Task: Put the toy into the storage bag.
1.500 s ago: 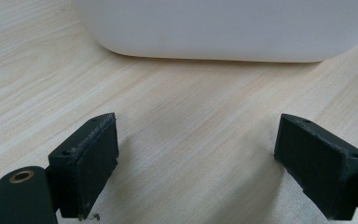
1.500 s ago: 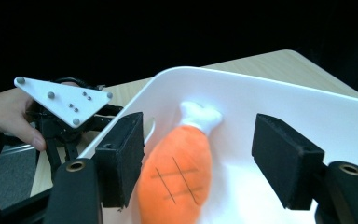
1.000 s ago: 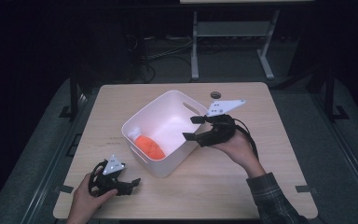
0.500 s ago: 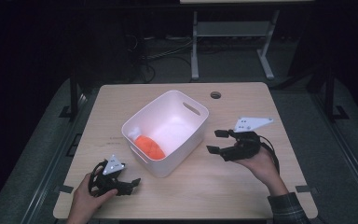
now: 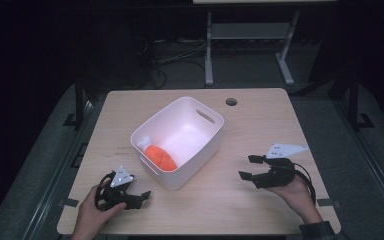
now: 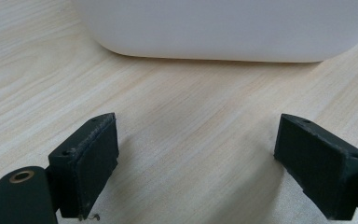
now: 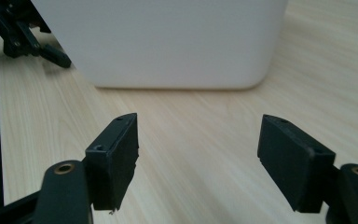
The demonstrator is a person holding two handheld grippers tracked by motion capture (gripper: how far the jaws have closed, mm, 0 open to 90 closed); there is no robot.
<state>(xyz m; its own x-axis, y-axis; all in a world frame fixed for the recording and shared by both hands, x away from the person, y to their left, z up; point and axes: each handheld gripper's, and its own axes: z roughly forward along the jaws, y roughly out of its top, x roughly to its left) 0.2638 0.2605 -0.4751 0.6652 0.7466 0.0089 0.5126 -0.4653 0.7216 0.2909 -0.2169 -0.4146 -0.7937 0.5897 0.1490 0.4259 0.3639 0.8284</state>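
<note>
A white bin (image 5: 192,172) stands slanted in the middle of the wooden table (image 5: 260,120). Inside it, at its near-left end, lies an orange object (image 5: 161,157) with something white (image 5: 142,144) beside it. My left gripper (image 5: 141,198) rests low at the front left, open and empty, pointing at the bin's wall (image 6: 223,28). My right gripper (image 5: 246,167) is at the front right, apart from the bin. Its jaws have just been opening and hold nothing. The right gripper view looks between the open jaws (image 7: 198,158) at the bin's side (image 7: 168,42).
A round cable hole (image 5: 231,101) sits near the table's far edge. A metal stand (image 5: 250,45) is on the dark floor behind the table. My left gripper (image 7: 23,35) appears far off in the right gripper view.
My right gripper left the bin's right rim, moving right, toward the front edge and lower. The left hand and the bin kept still.
</note>
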